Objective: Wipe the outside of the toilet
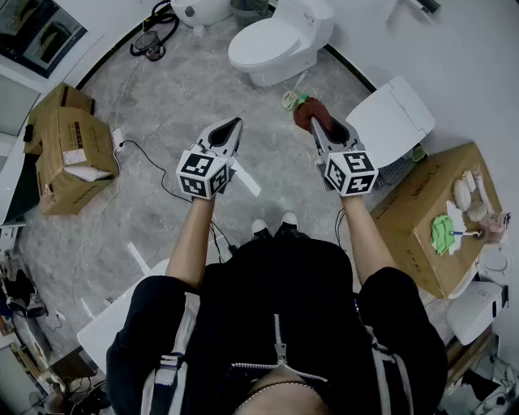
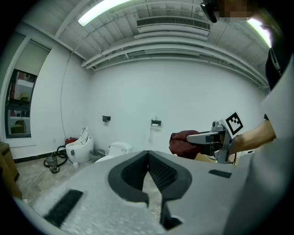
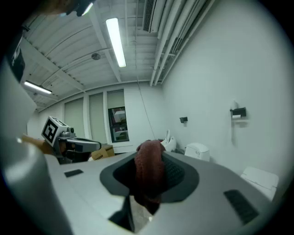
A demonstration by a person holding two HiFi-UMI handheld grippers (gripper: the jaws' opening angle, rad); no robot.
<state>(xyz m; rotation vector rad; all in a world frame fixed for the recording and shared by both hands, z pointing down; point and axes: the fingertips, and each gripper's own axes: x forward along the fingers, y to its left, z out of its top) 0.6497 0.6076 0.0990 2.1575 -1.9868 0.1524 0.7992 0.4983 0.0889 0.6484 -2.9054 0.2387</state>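
Note:
A white toilet [image 1: 280, 44] stands on the grey floor ahead of me, lid down; it also shows small in the left gripper view [image 2: 120, 149] and the right gripper view [image 3: 197, 150]. My right gripper [image 1: 315, 123] is shut on a dark red cloth [image 1: 305, 113], which hangs bunched between its jaws [image 3: 149, 176]. The cloth [image 2: 183, 142] shows from the side in the left gripper view. My left gripper [image 1: 234, 125] is held level beside it, jaws shut with nothing between them [image 2: 148, 158]. Both grippers are well short of the toilet.
A loose white toilet seat [image 1: 393, 117] leans at the right by a cardboard box [image 1: 430, 203] with small items on it. Two more boxes [image 1: 65, 150] sit at the left. A second toilet [image 1: 199, 10], a hose [image 1: 154, 36] and a floor cable [image 1: 146, 154] lie beyond.

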